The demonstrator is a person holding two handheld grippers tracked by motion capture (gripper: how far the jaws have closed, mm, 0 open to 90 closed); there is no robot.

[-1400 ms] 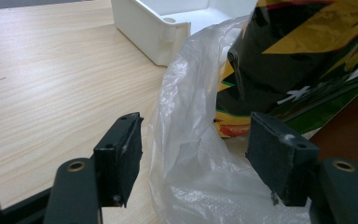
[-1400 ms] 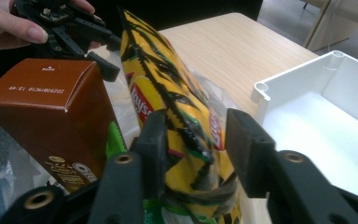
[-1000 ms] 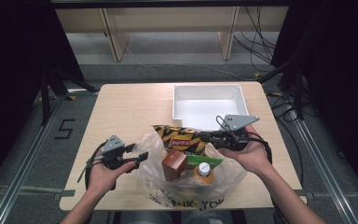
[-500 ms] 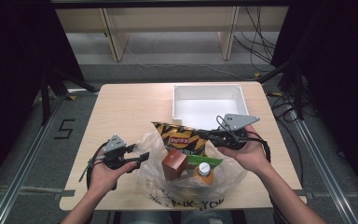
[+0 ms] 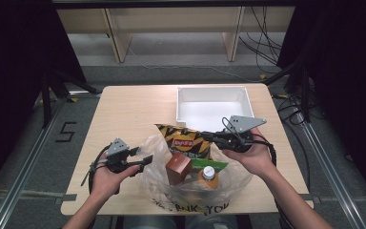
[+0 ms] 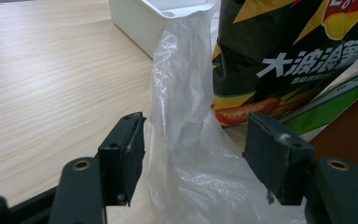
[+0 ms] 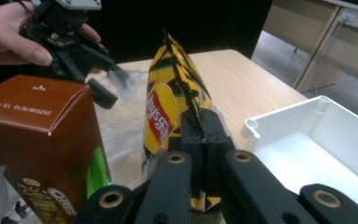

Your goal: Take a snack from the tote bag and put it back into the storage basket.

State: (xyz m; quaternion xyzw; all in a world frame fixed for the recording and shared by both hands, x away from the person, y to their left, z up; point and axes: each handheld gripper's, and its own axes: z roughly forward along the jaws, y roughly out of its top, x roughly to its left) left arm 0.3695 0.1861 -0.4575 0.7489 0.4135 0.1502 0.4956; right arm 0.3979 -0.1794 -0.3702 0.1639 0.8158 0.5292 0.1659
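The right hand-held gripper (image 7: 200, 135) has its jaws clamped tight on the edge of the chip bag (image 5: 185, 142), which stands half out of the plastic bag (image 5: 181, 188) just in front of it. Beside that gripper on the surface (image 5: 128, 109) sits the white bin (image 5: 212, 102), bare inside, so I'd say nothing is unpacked yet. The left hand-held gripper (image 6: 196, 158) hangs wide open, a fold of the plastic bag between its pads, not pinched. Left to lift out, by my reckoning: the chip bag, the brown carton (image 5: 177, 168) and the bottle (image 5: 208, 175), all 3 below the right gripper.
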